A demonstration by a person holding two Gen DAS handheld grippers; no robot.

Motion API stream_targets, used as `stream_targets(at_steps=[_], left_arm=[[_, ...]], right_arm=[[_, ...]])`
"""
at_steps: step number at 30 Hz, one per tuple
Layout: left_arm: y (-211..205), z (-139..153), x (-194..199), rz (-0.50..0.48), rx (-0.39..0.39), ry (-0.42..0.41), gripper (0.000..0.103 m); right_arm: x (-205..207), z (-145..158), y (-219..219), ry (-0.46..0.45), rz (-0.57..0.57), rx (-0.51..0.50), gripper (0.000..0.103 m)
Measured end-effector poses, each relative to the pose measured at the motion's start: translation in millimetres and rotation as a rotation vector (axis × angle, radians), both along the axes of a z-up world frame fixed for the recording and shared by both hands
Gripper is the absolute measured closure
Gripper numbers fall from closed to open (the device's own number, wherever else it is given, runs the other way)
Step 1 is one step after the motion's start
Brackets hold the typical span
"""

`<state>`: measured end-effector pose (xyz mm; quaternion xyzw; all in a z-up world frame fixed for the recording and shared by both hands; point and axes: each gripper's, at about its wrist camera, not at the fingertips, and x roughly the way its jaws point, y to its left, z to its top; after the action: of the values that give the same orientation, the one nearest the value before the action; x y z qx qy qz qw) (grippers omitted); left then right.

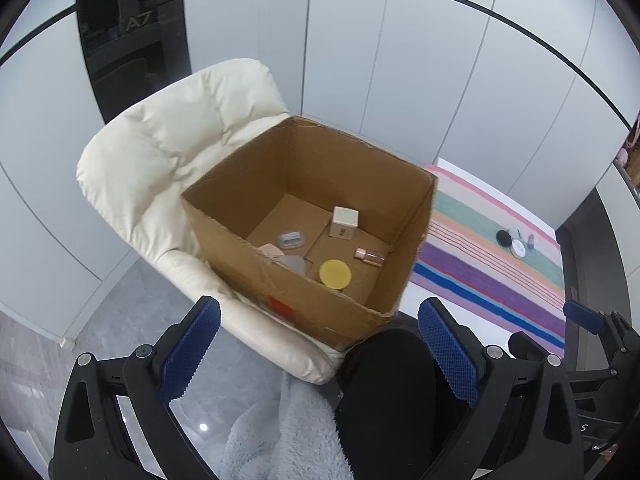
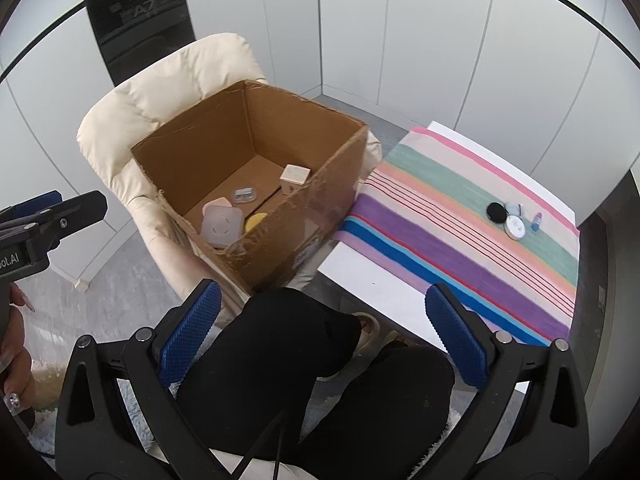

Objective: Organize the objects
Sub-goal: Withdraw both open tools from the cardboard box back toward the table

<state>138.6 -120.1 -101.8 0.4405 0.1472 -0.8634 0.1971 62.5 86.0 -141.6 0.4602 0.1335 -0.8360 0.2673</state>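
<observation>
Both the left gripper [image 1: 320,344] and right gripper [image 2: 322,328] hung spread apart and empty; the small jars [image 2: 510,216] sat far right on the striped tabletop [image 2: 440,216], well apart from the cardboard box [image 2: 276,216]; a long carry could drop one short of the box's near wall.

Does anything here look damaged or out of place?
Yes. The cardboard box on the cream chair has torn, ragged top edges with no flaps. A few small items sit on the striped cloth, outside the box.
</observation>
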Motion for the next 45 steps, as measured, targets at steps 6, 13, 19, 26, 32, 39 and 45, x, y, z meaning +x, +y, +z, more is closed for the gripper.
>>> stream_targets(at_steps=[6, 13, 19, 26, 32, 39, 45], left_arm=[[20.1, -2.2, -19.5, -0.054, 0.020, 0.003, 0.003], [51.9, -7.6, -48.6, -0.135, 0.036, -0.001, 0.003], [82.4, -12.8, -73.8, -0.206, 0.051, -0.015, 0.003], [121.8, -18.6, -95.9, -0.299, 0.083, -0.019, 0.003], [157.2, -21.9, -110.3, -0.383, 0.087, -0.026, 0.003], [181.4, -24.7, -118.1, -0.432, 0.092, -0.039, 0.003], [191.0, -26.1, -131.8, -0.445, 0.089, -0.048, 0.003]], right_arm=[[-6.5, 1.9, 27.2, 0.003, -0.062, 0.003, 0.000], [-16.8, 4.1, 70.3, 0.010, -0.159, 0.022, 0.000], [-23.7, 4.4, 117.1, 0.008, -0.265, 0.028, 0.000], [-24.5, 2.1, 168.8, -0.006, -0.388, 0.038, 0.000], [-20.6, -0.5, 204.7, -0.014, -0.468, 0.047, 0.000], [-15.9, -2.3, 230.6, -0.025, -0.527, 0.051, 0.000], [-18.4, -6.0, 236.6, -0.032, -0.541, 0.055, 0.000]])
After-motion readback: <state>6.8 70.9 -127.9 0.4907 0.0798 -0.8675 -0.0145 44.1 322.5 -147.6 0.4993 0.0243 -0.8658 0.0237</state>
